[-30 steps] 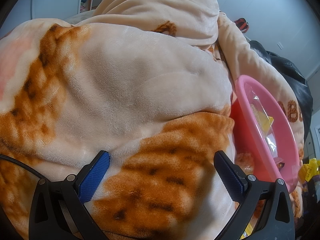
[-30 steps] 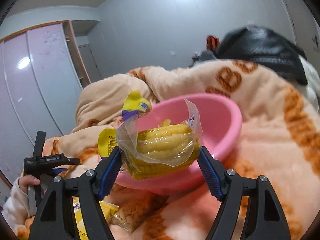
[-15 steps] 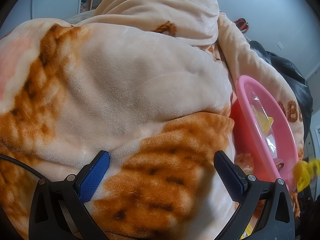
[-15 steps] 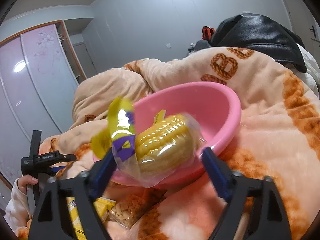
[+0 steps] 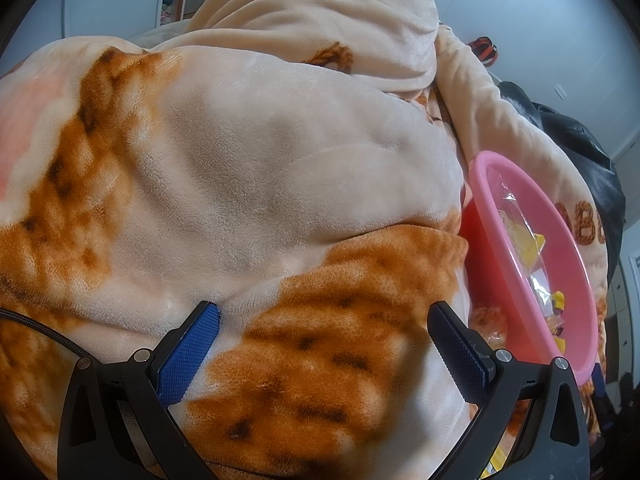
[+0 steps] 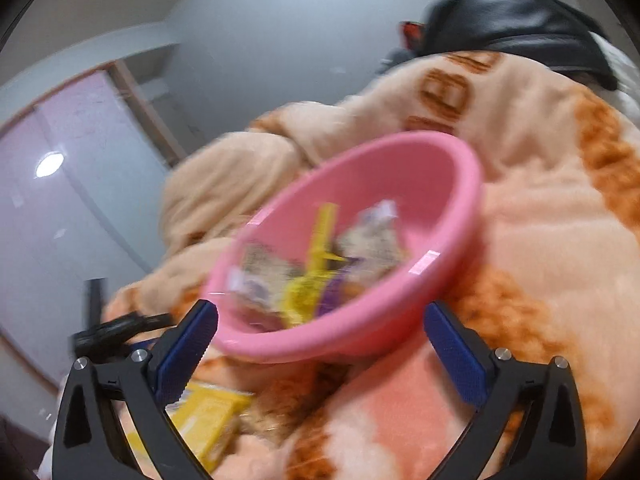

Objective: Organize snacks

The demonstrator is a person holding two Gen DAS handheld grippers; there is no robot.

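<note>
Snacks (image 6: pixel 320 276) in pink bowl (image 6: pixel 448 184) on blanket (image 5: pixel 280 168)

1. Bed covered by a plush blanket (image 5: pixel 248 184), cream with orange-brown print, heaped in thick folds.
2. Pink plastic basin (image 6: pixel 448 184) sits on the blanket, tilted; wrapped snacks inside, blurred.
3. Yellow snack packet (image 6: pixel 208 424) lies on the blanket just beside the basin.
4. Black leather jacket (image 6: pixel 516 16) lies on the far blanket fold.

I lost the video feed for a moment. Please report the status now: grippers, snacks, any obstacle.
Left gripper open, empty, over blanket. Right gripper open, empty. Snack packets in pink bowl. Yellow packet outside. No obstacle.
</note>
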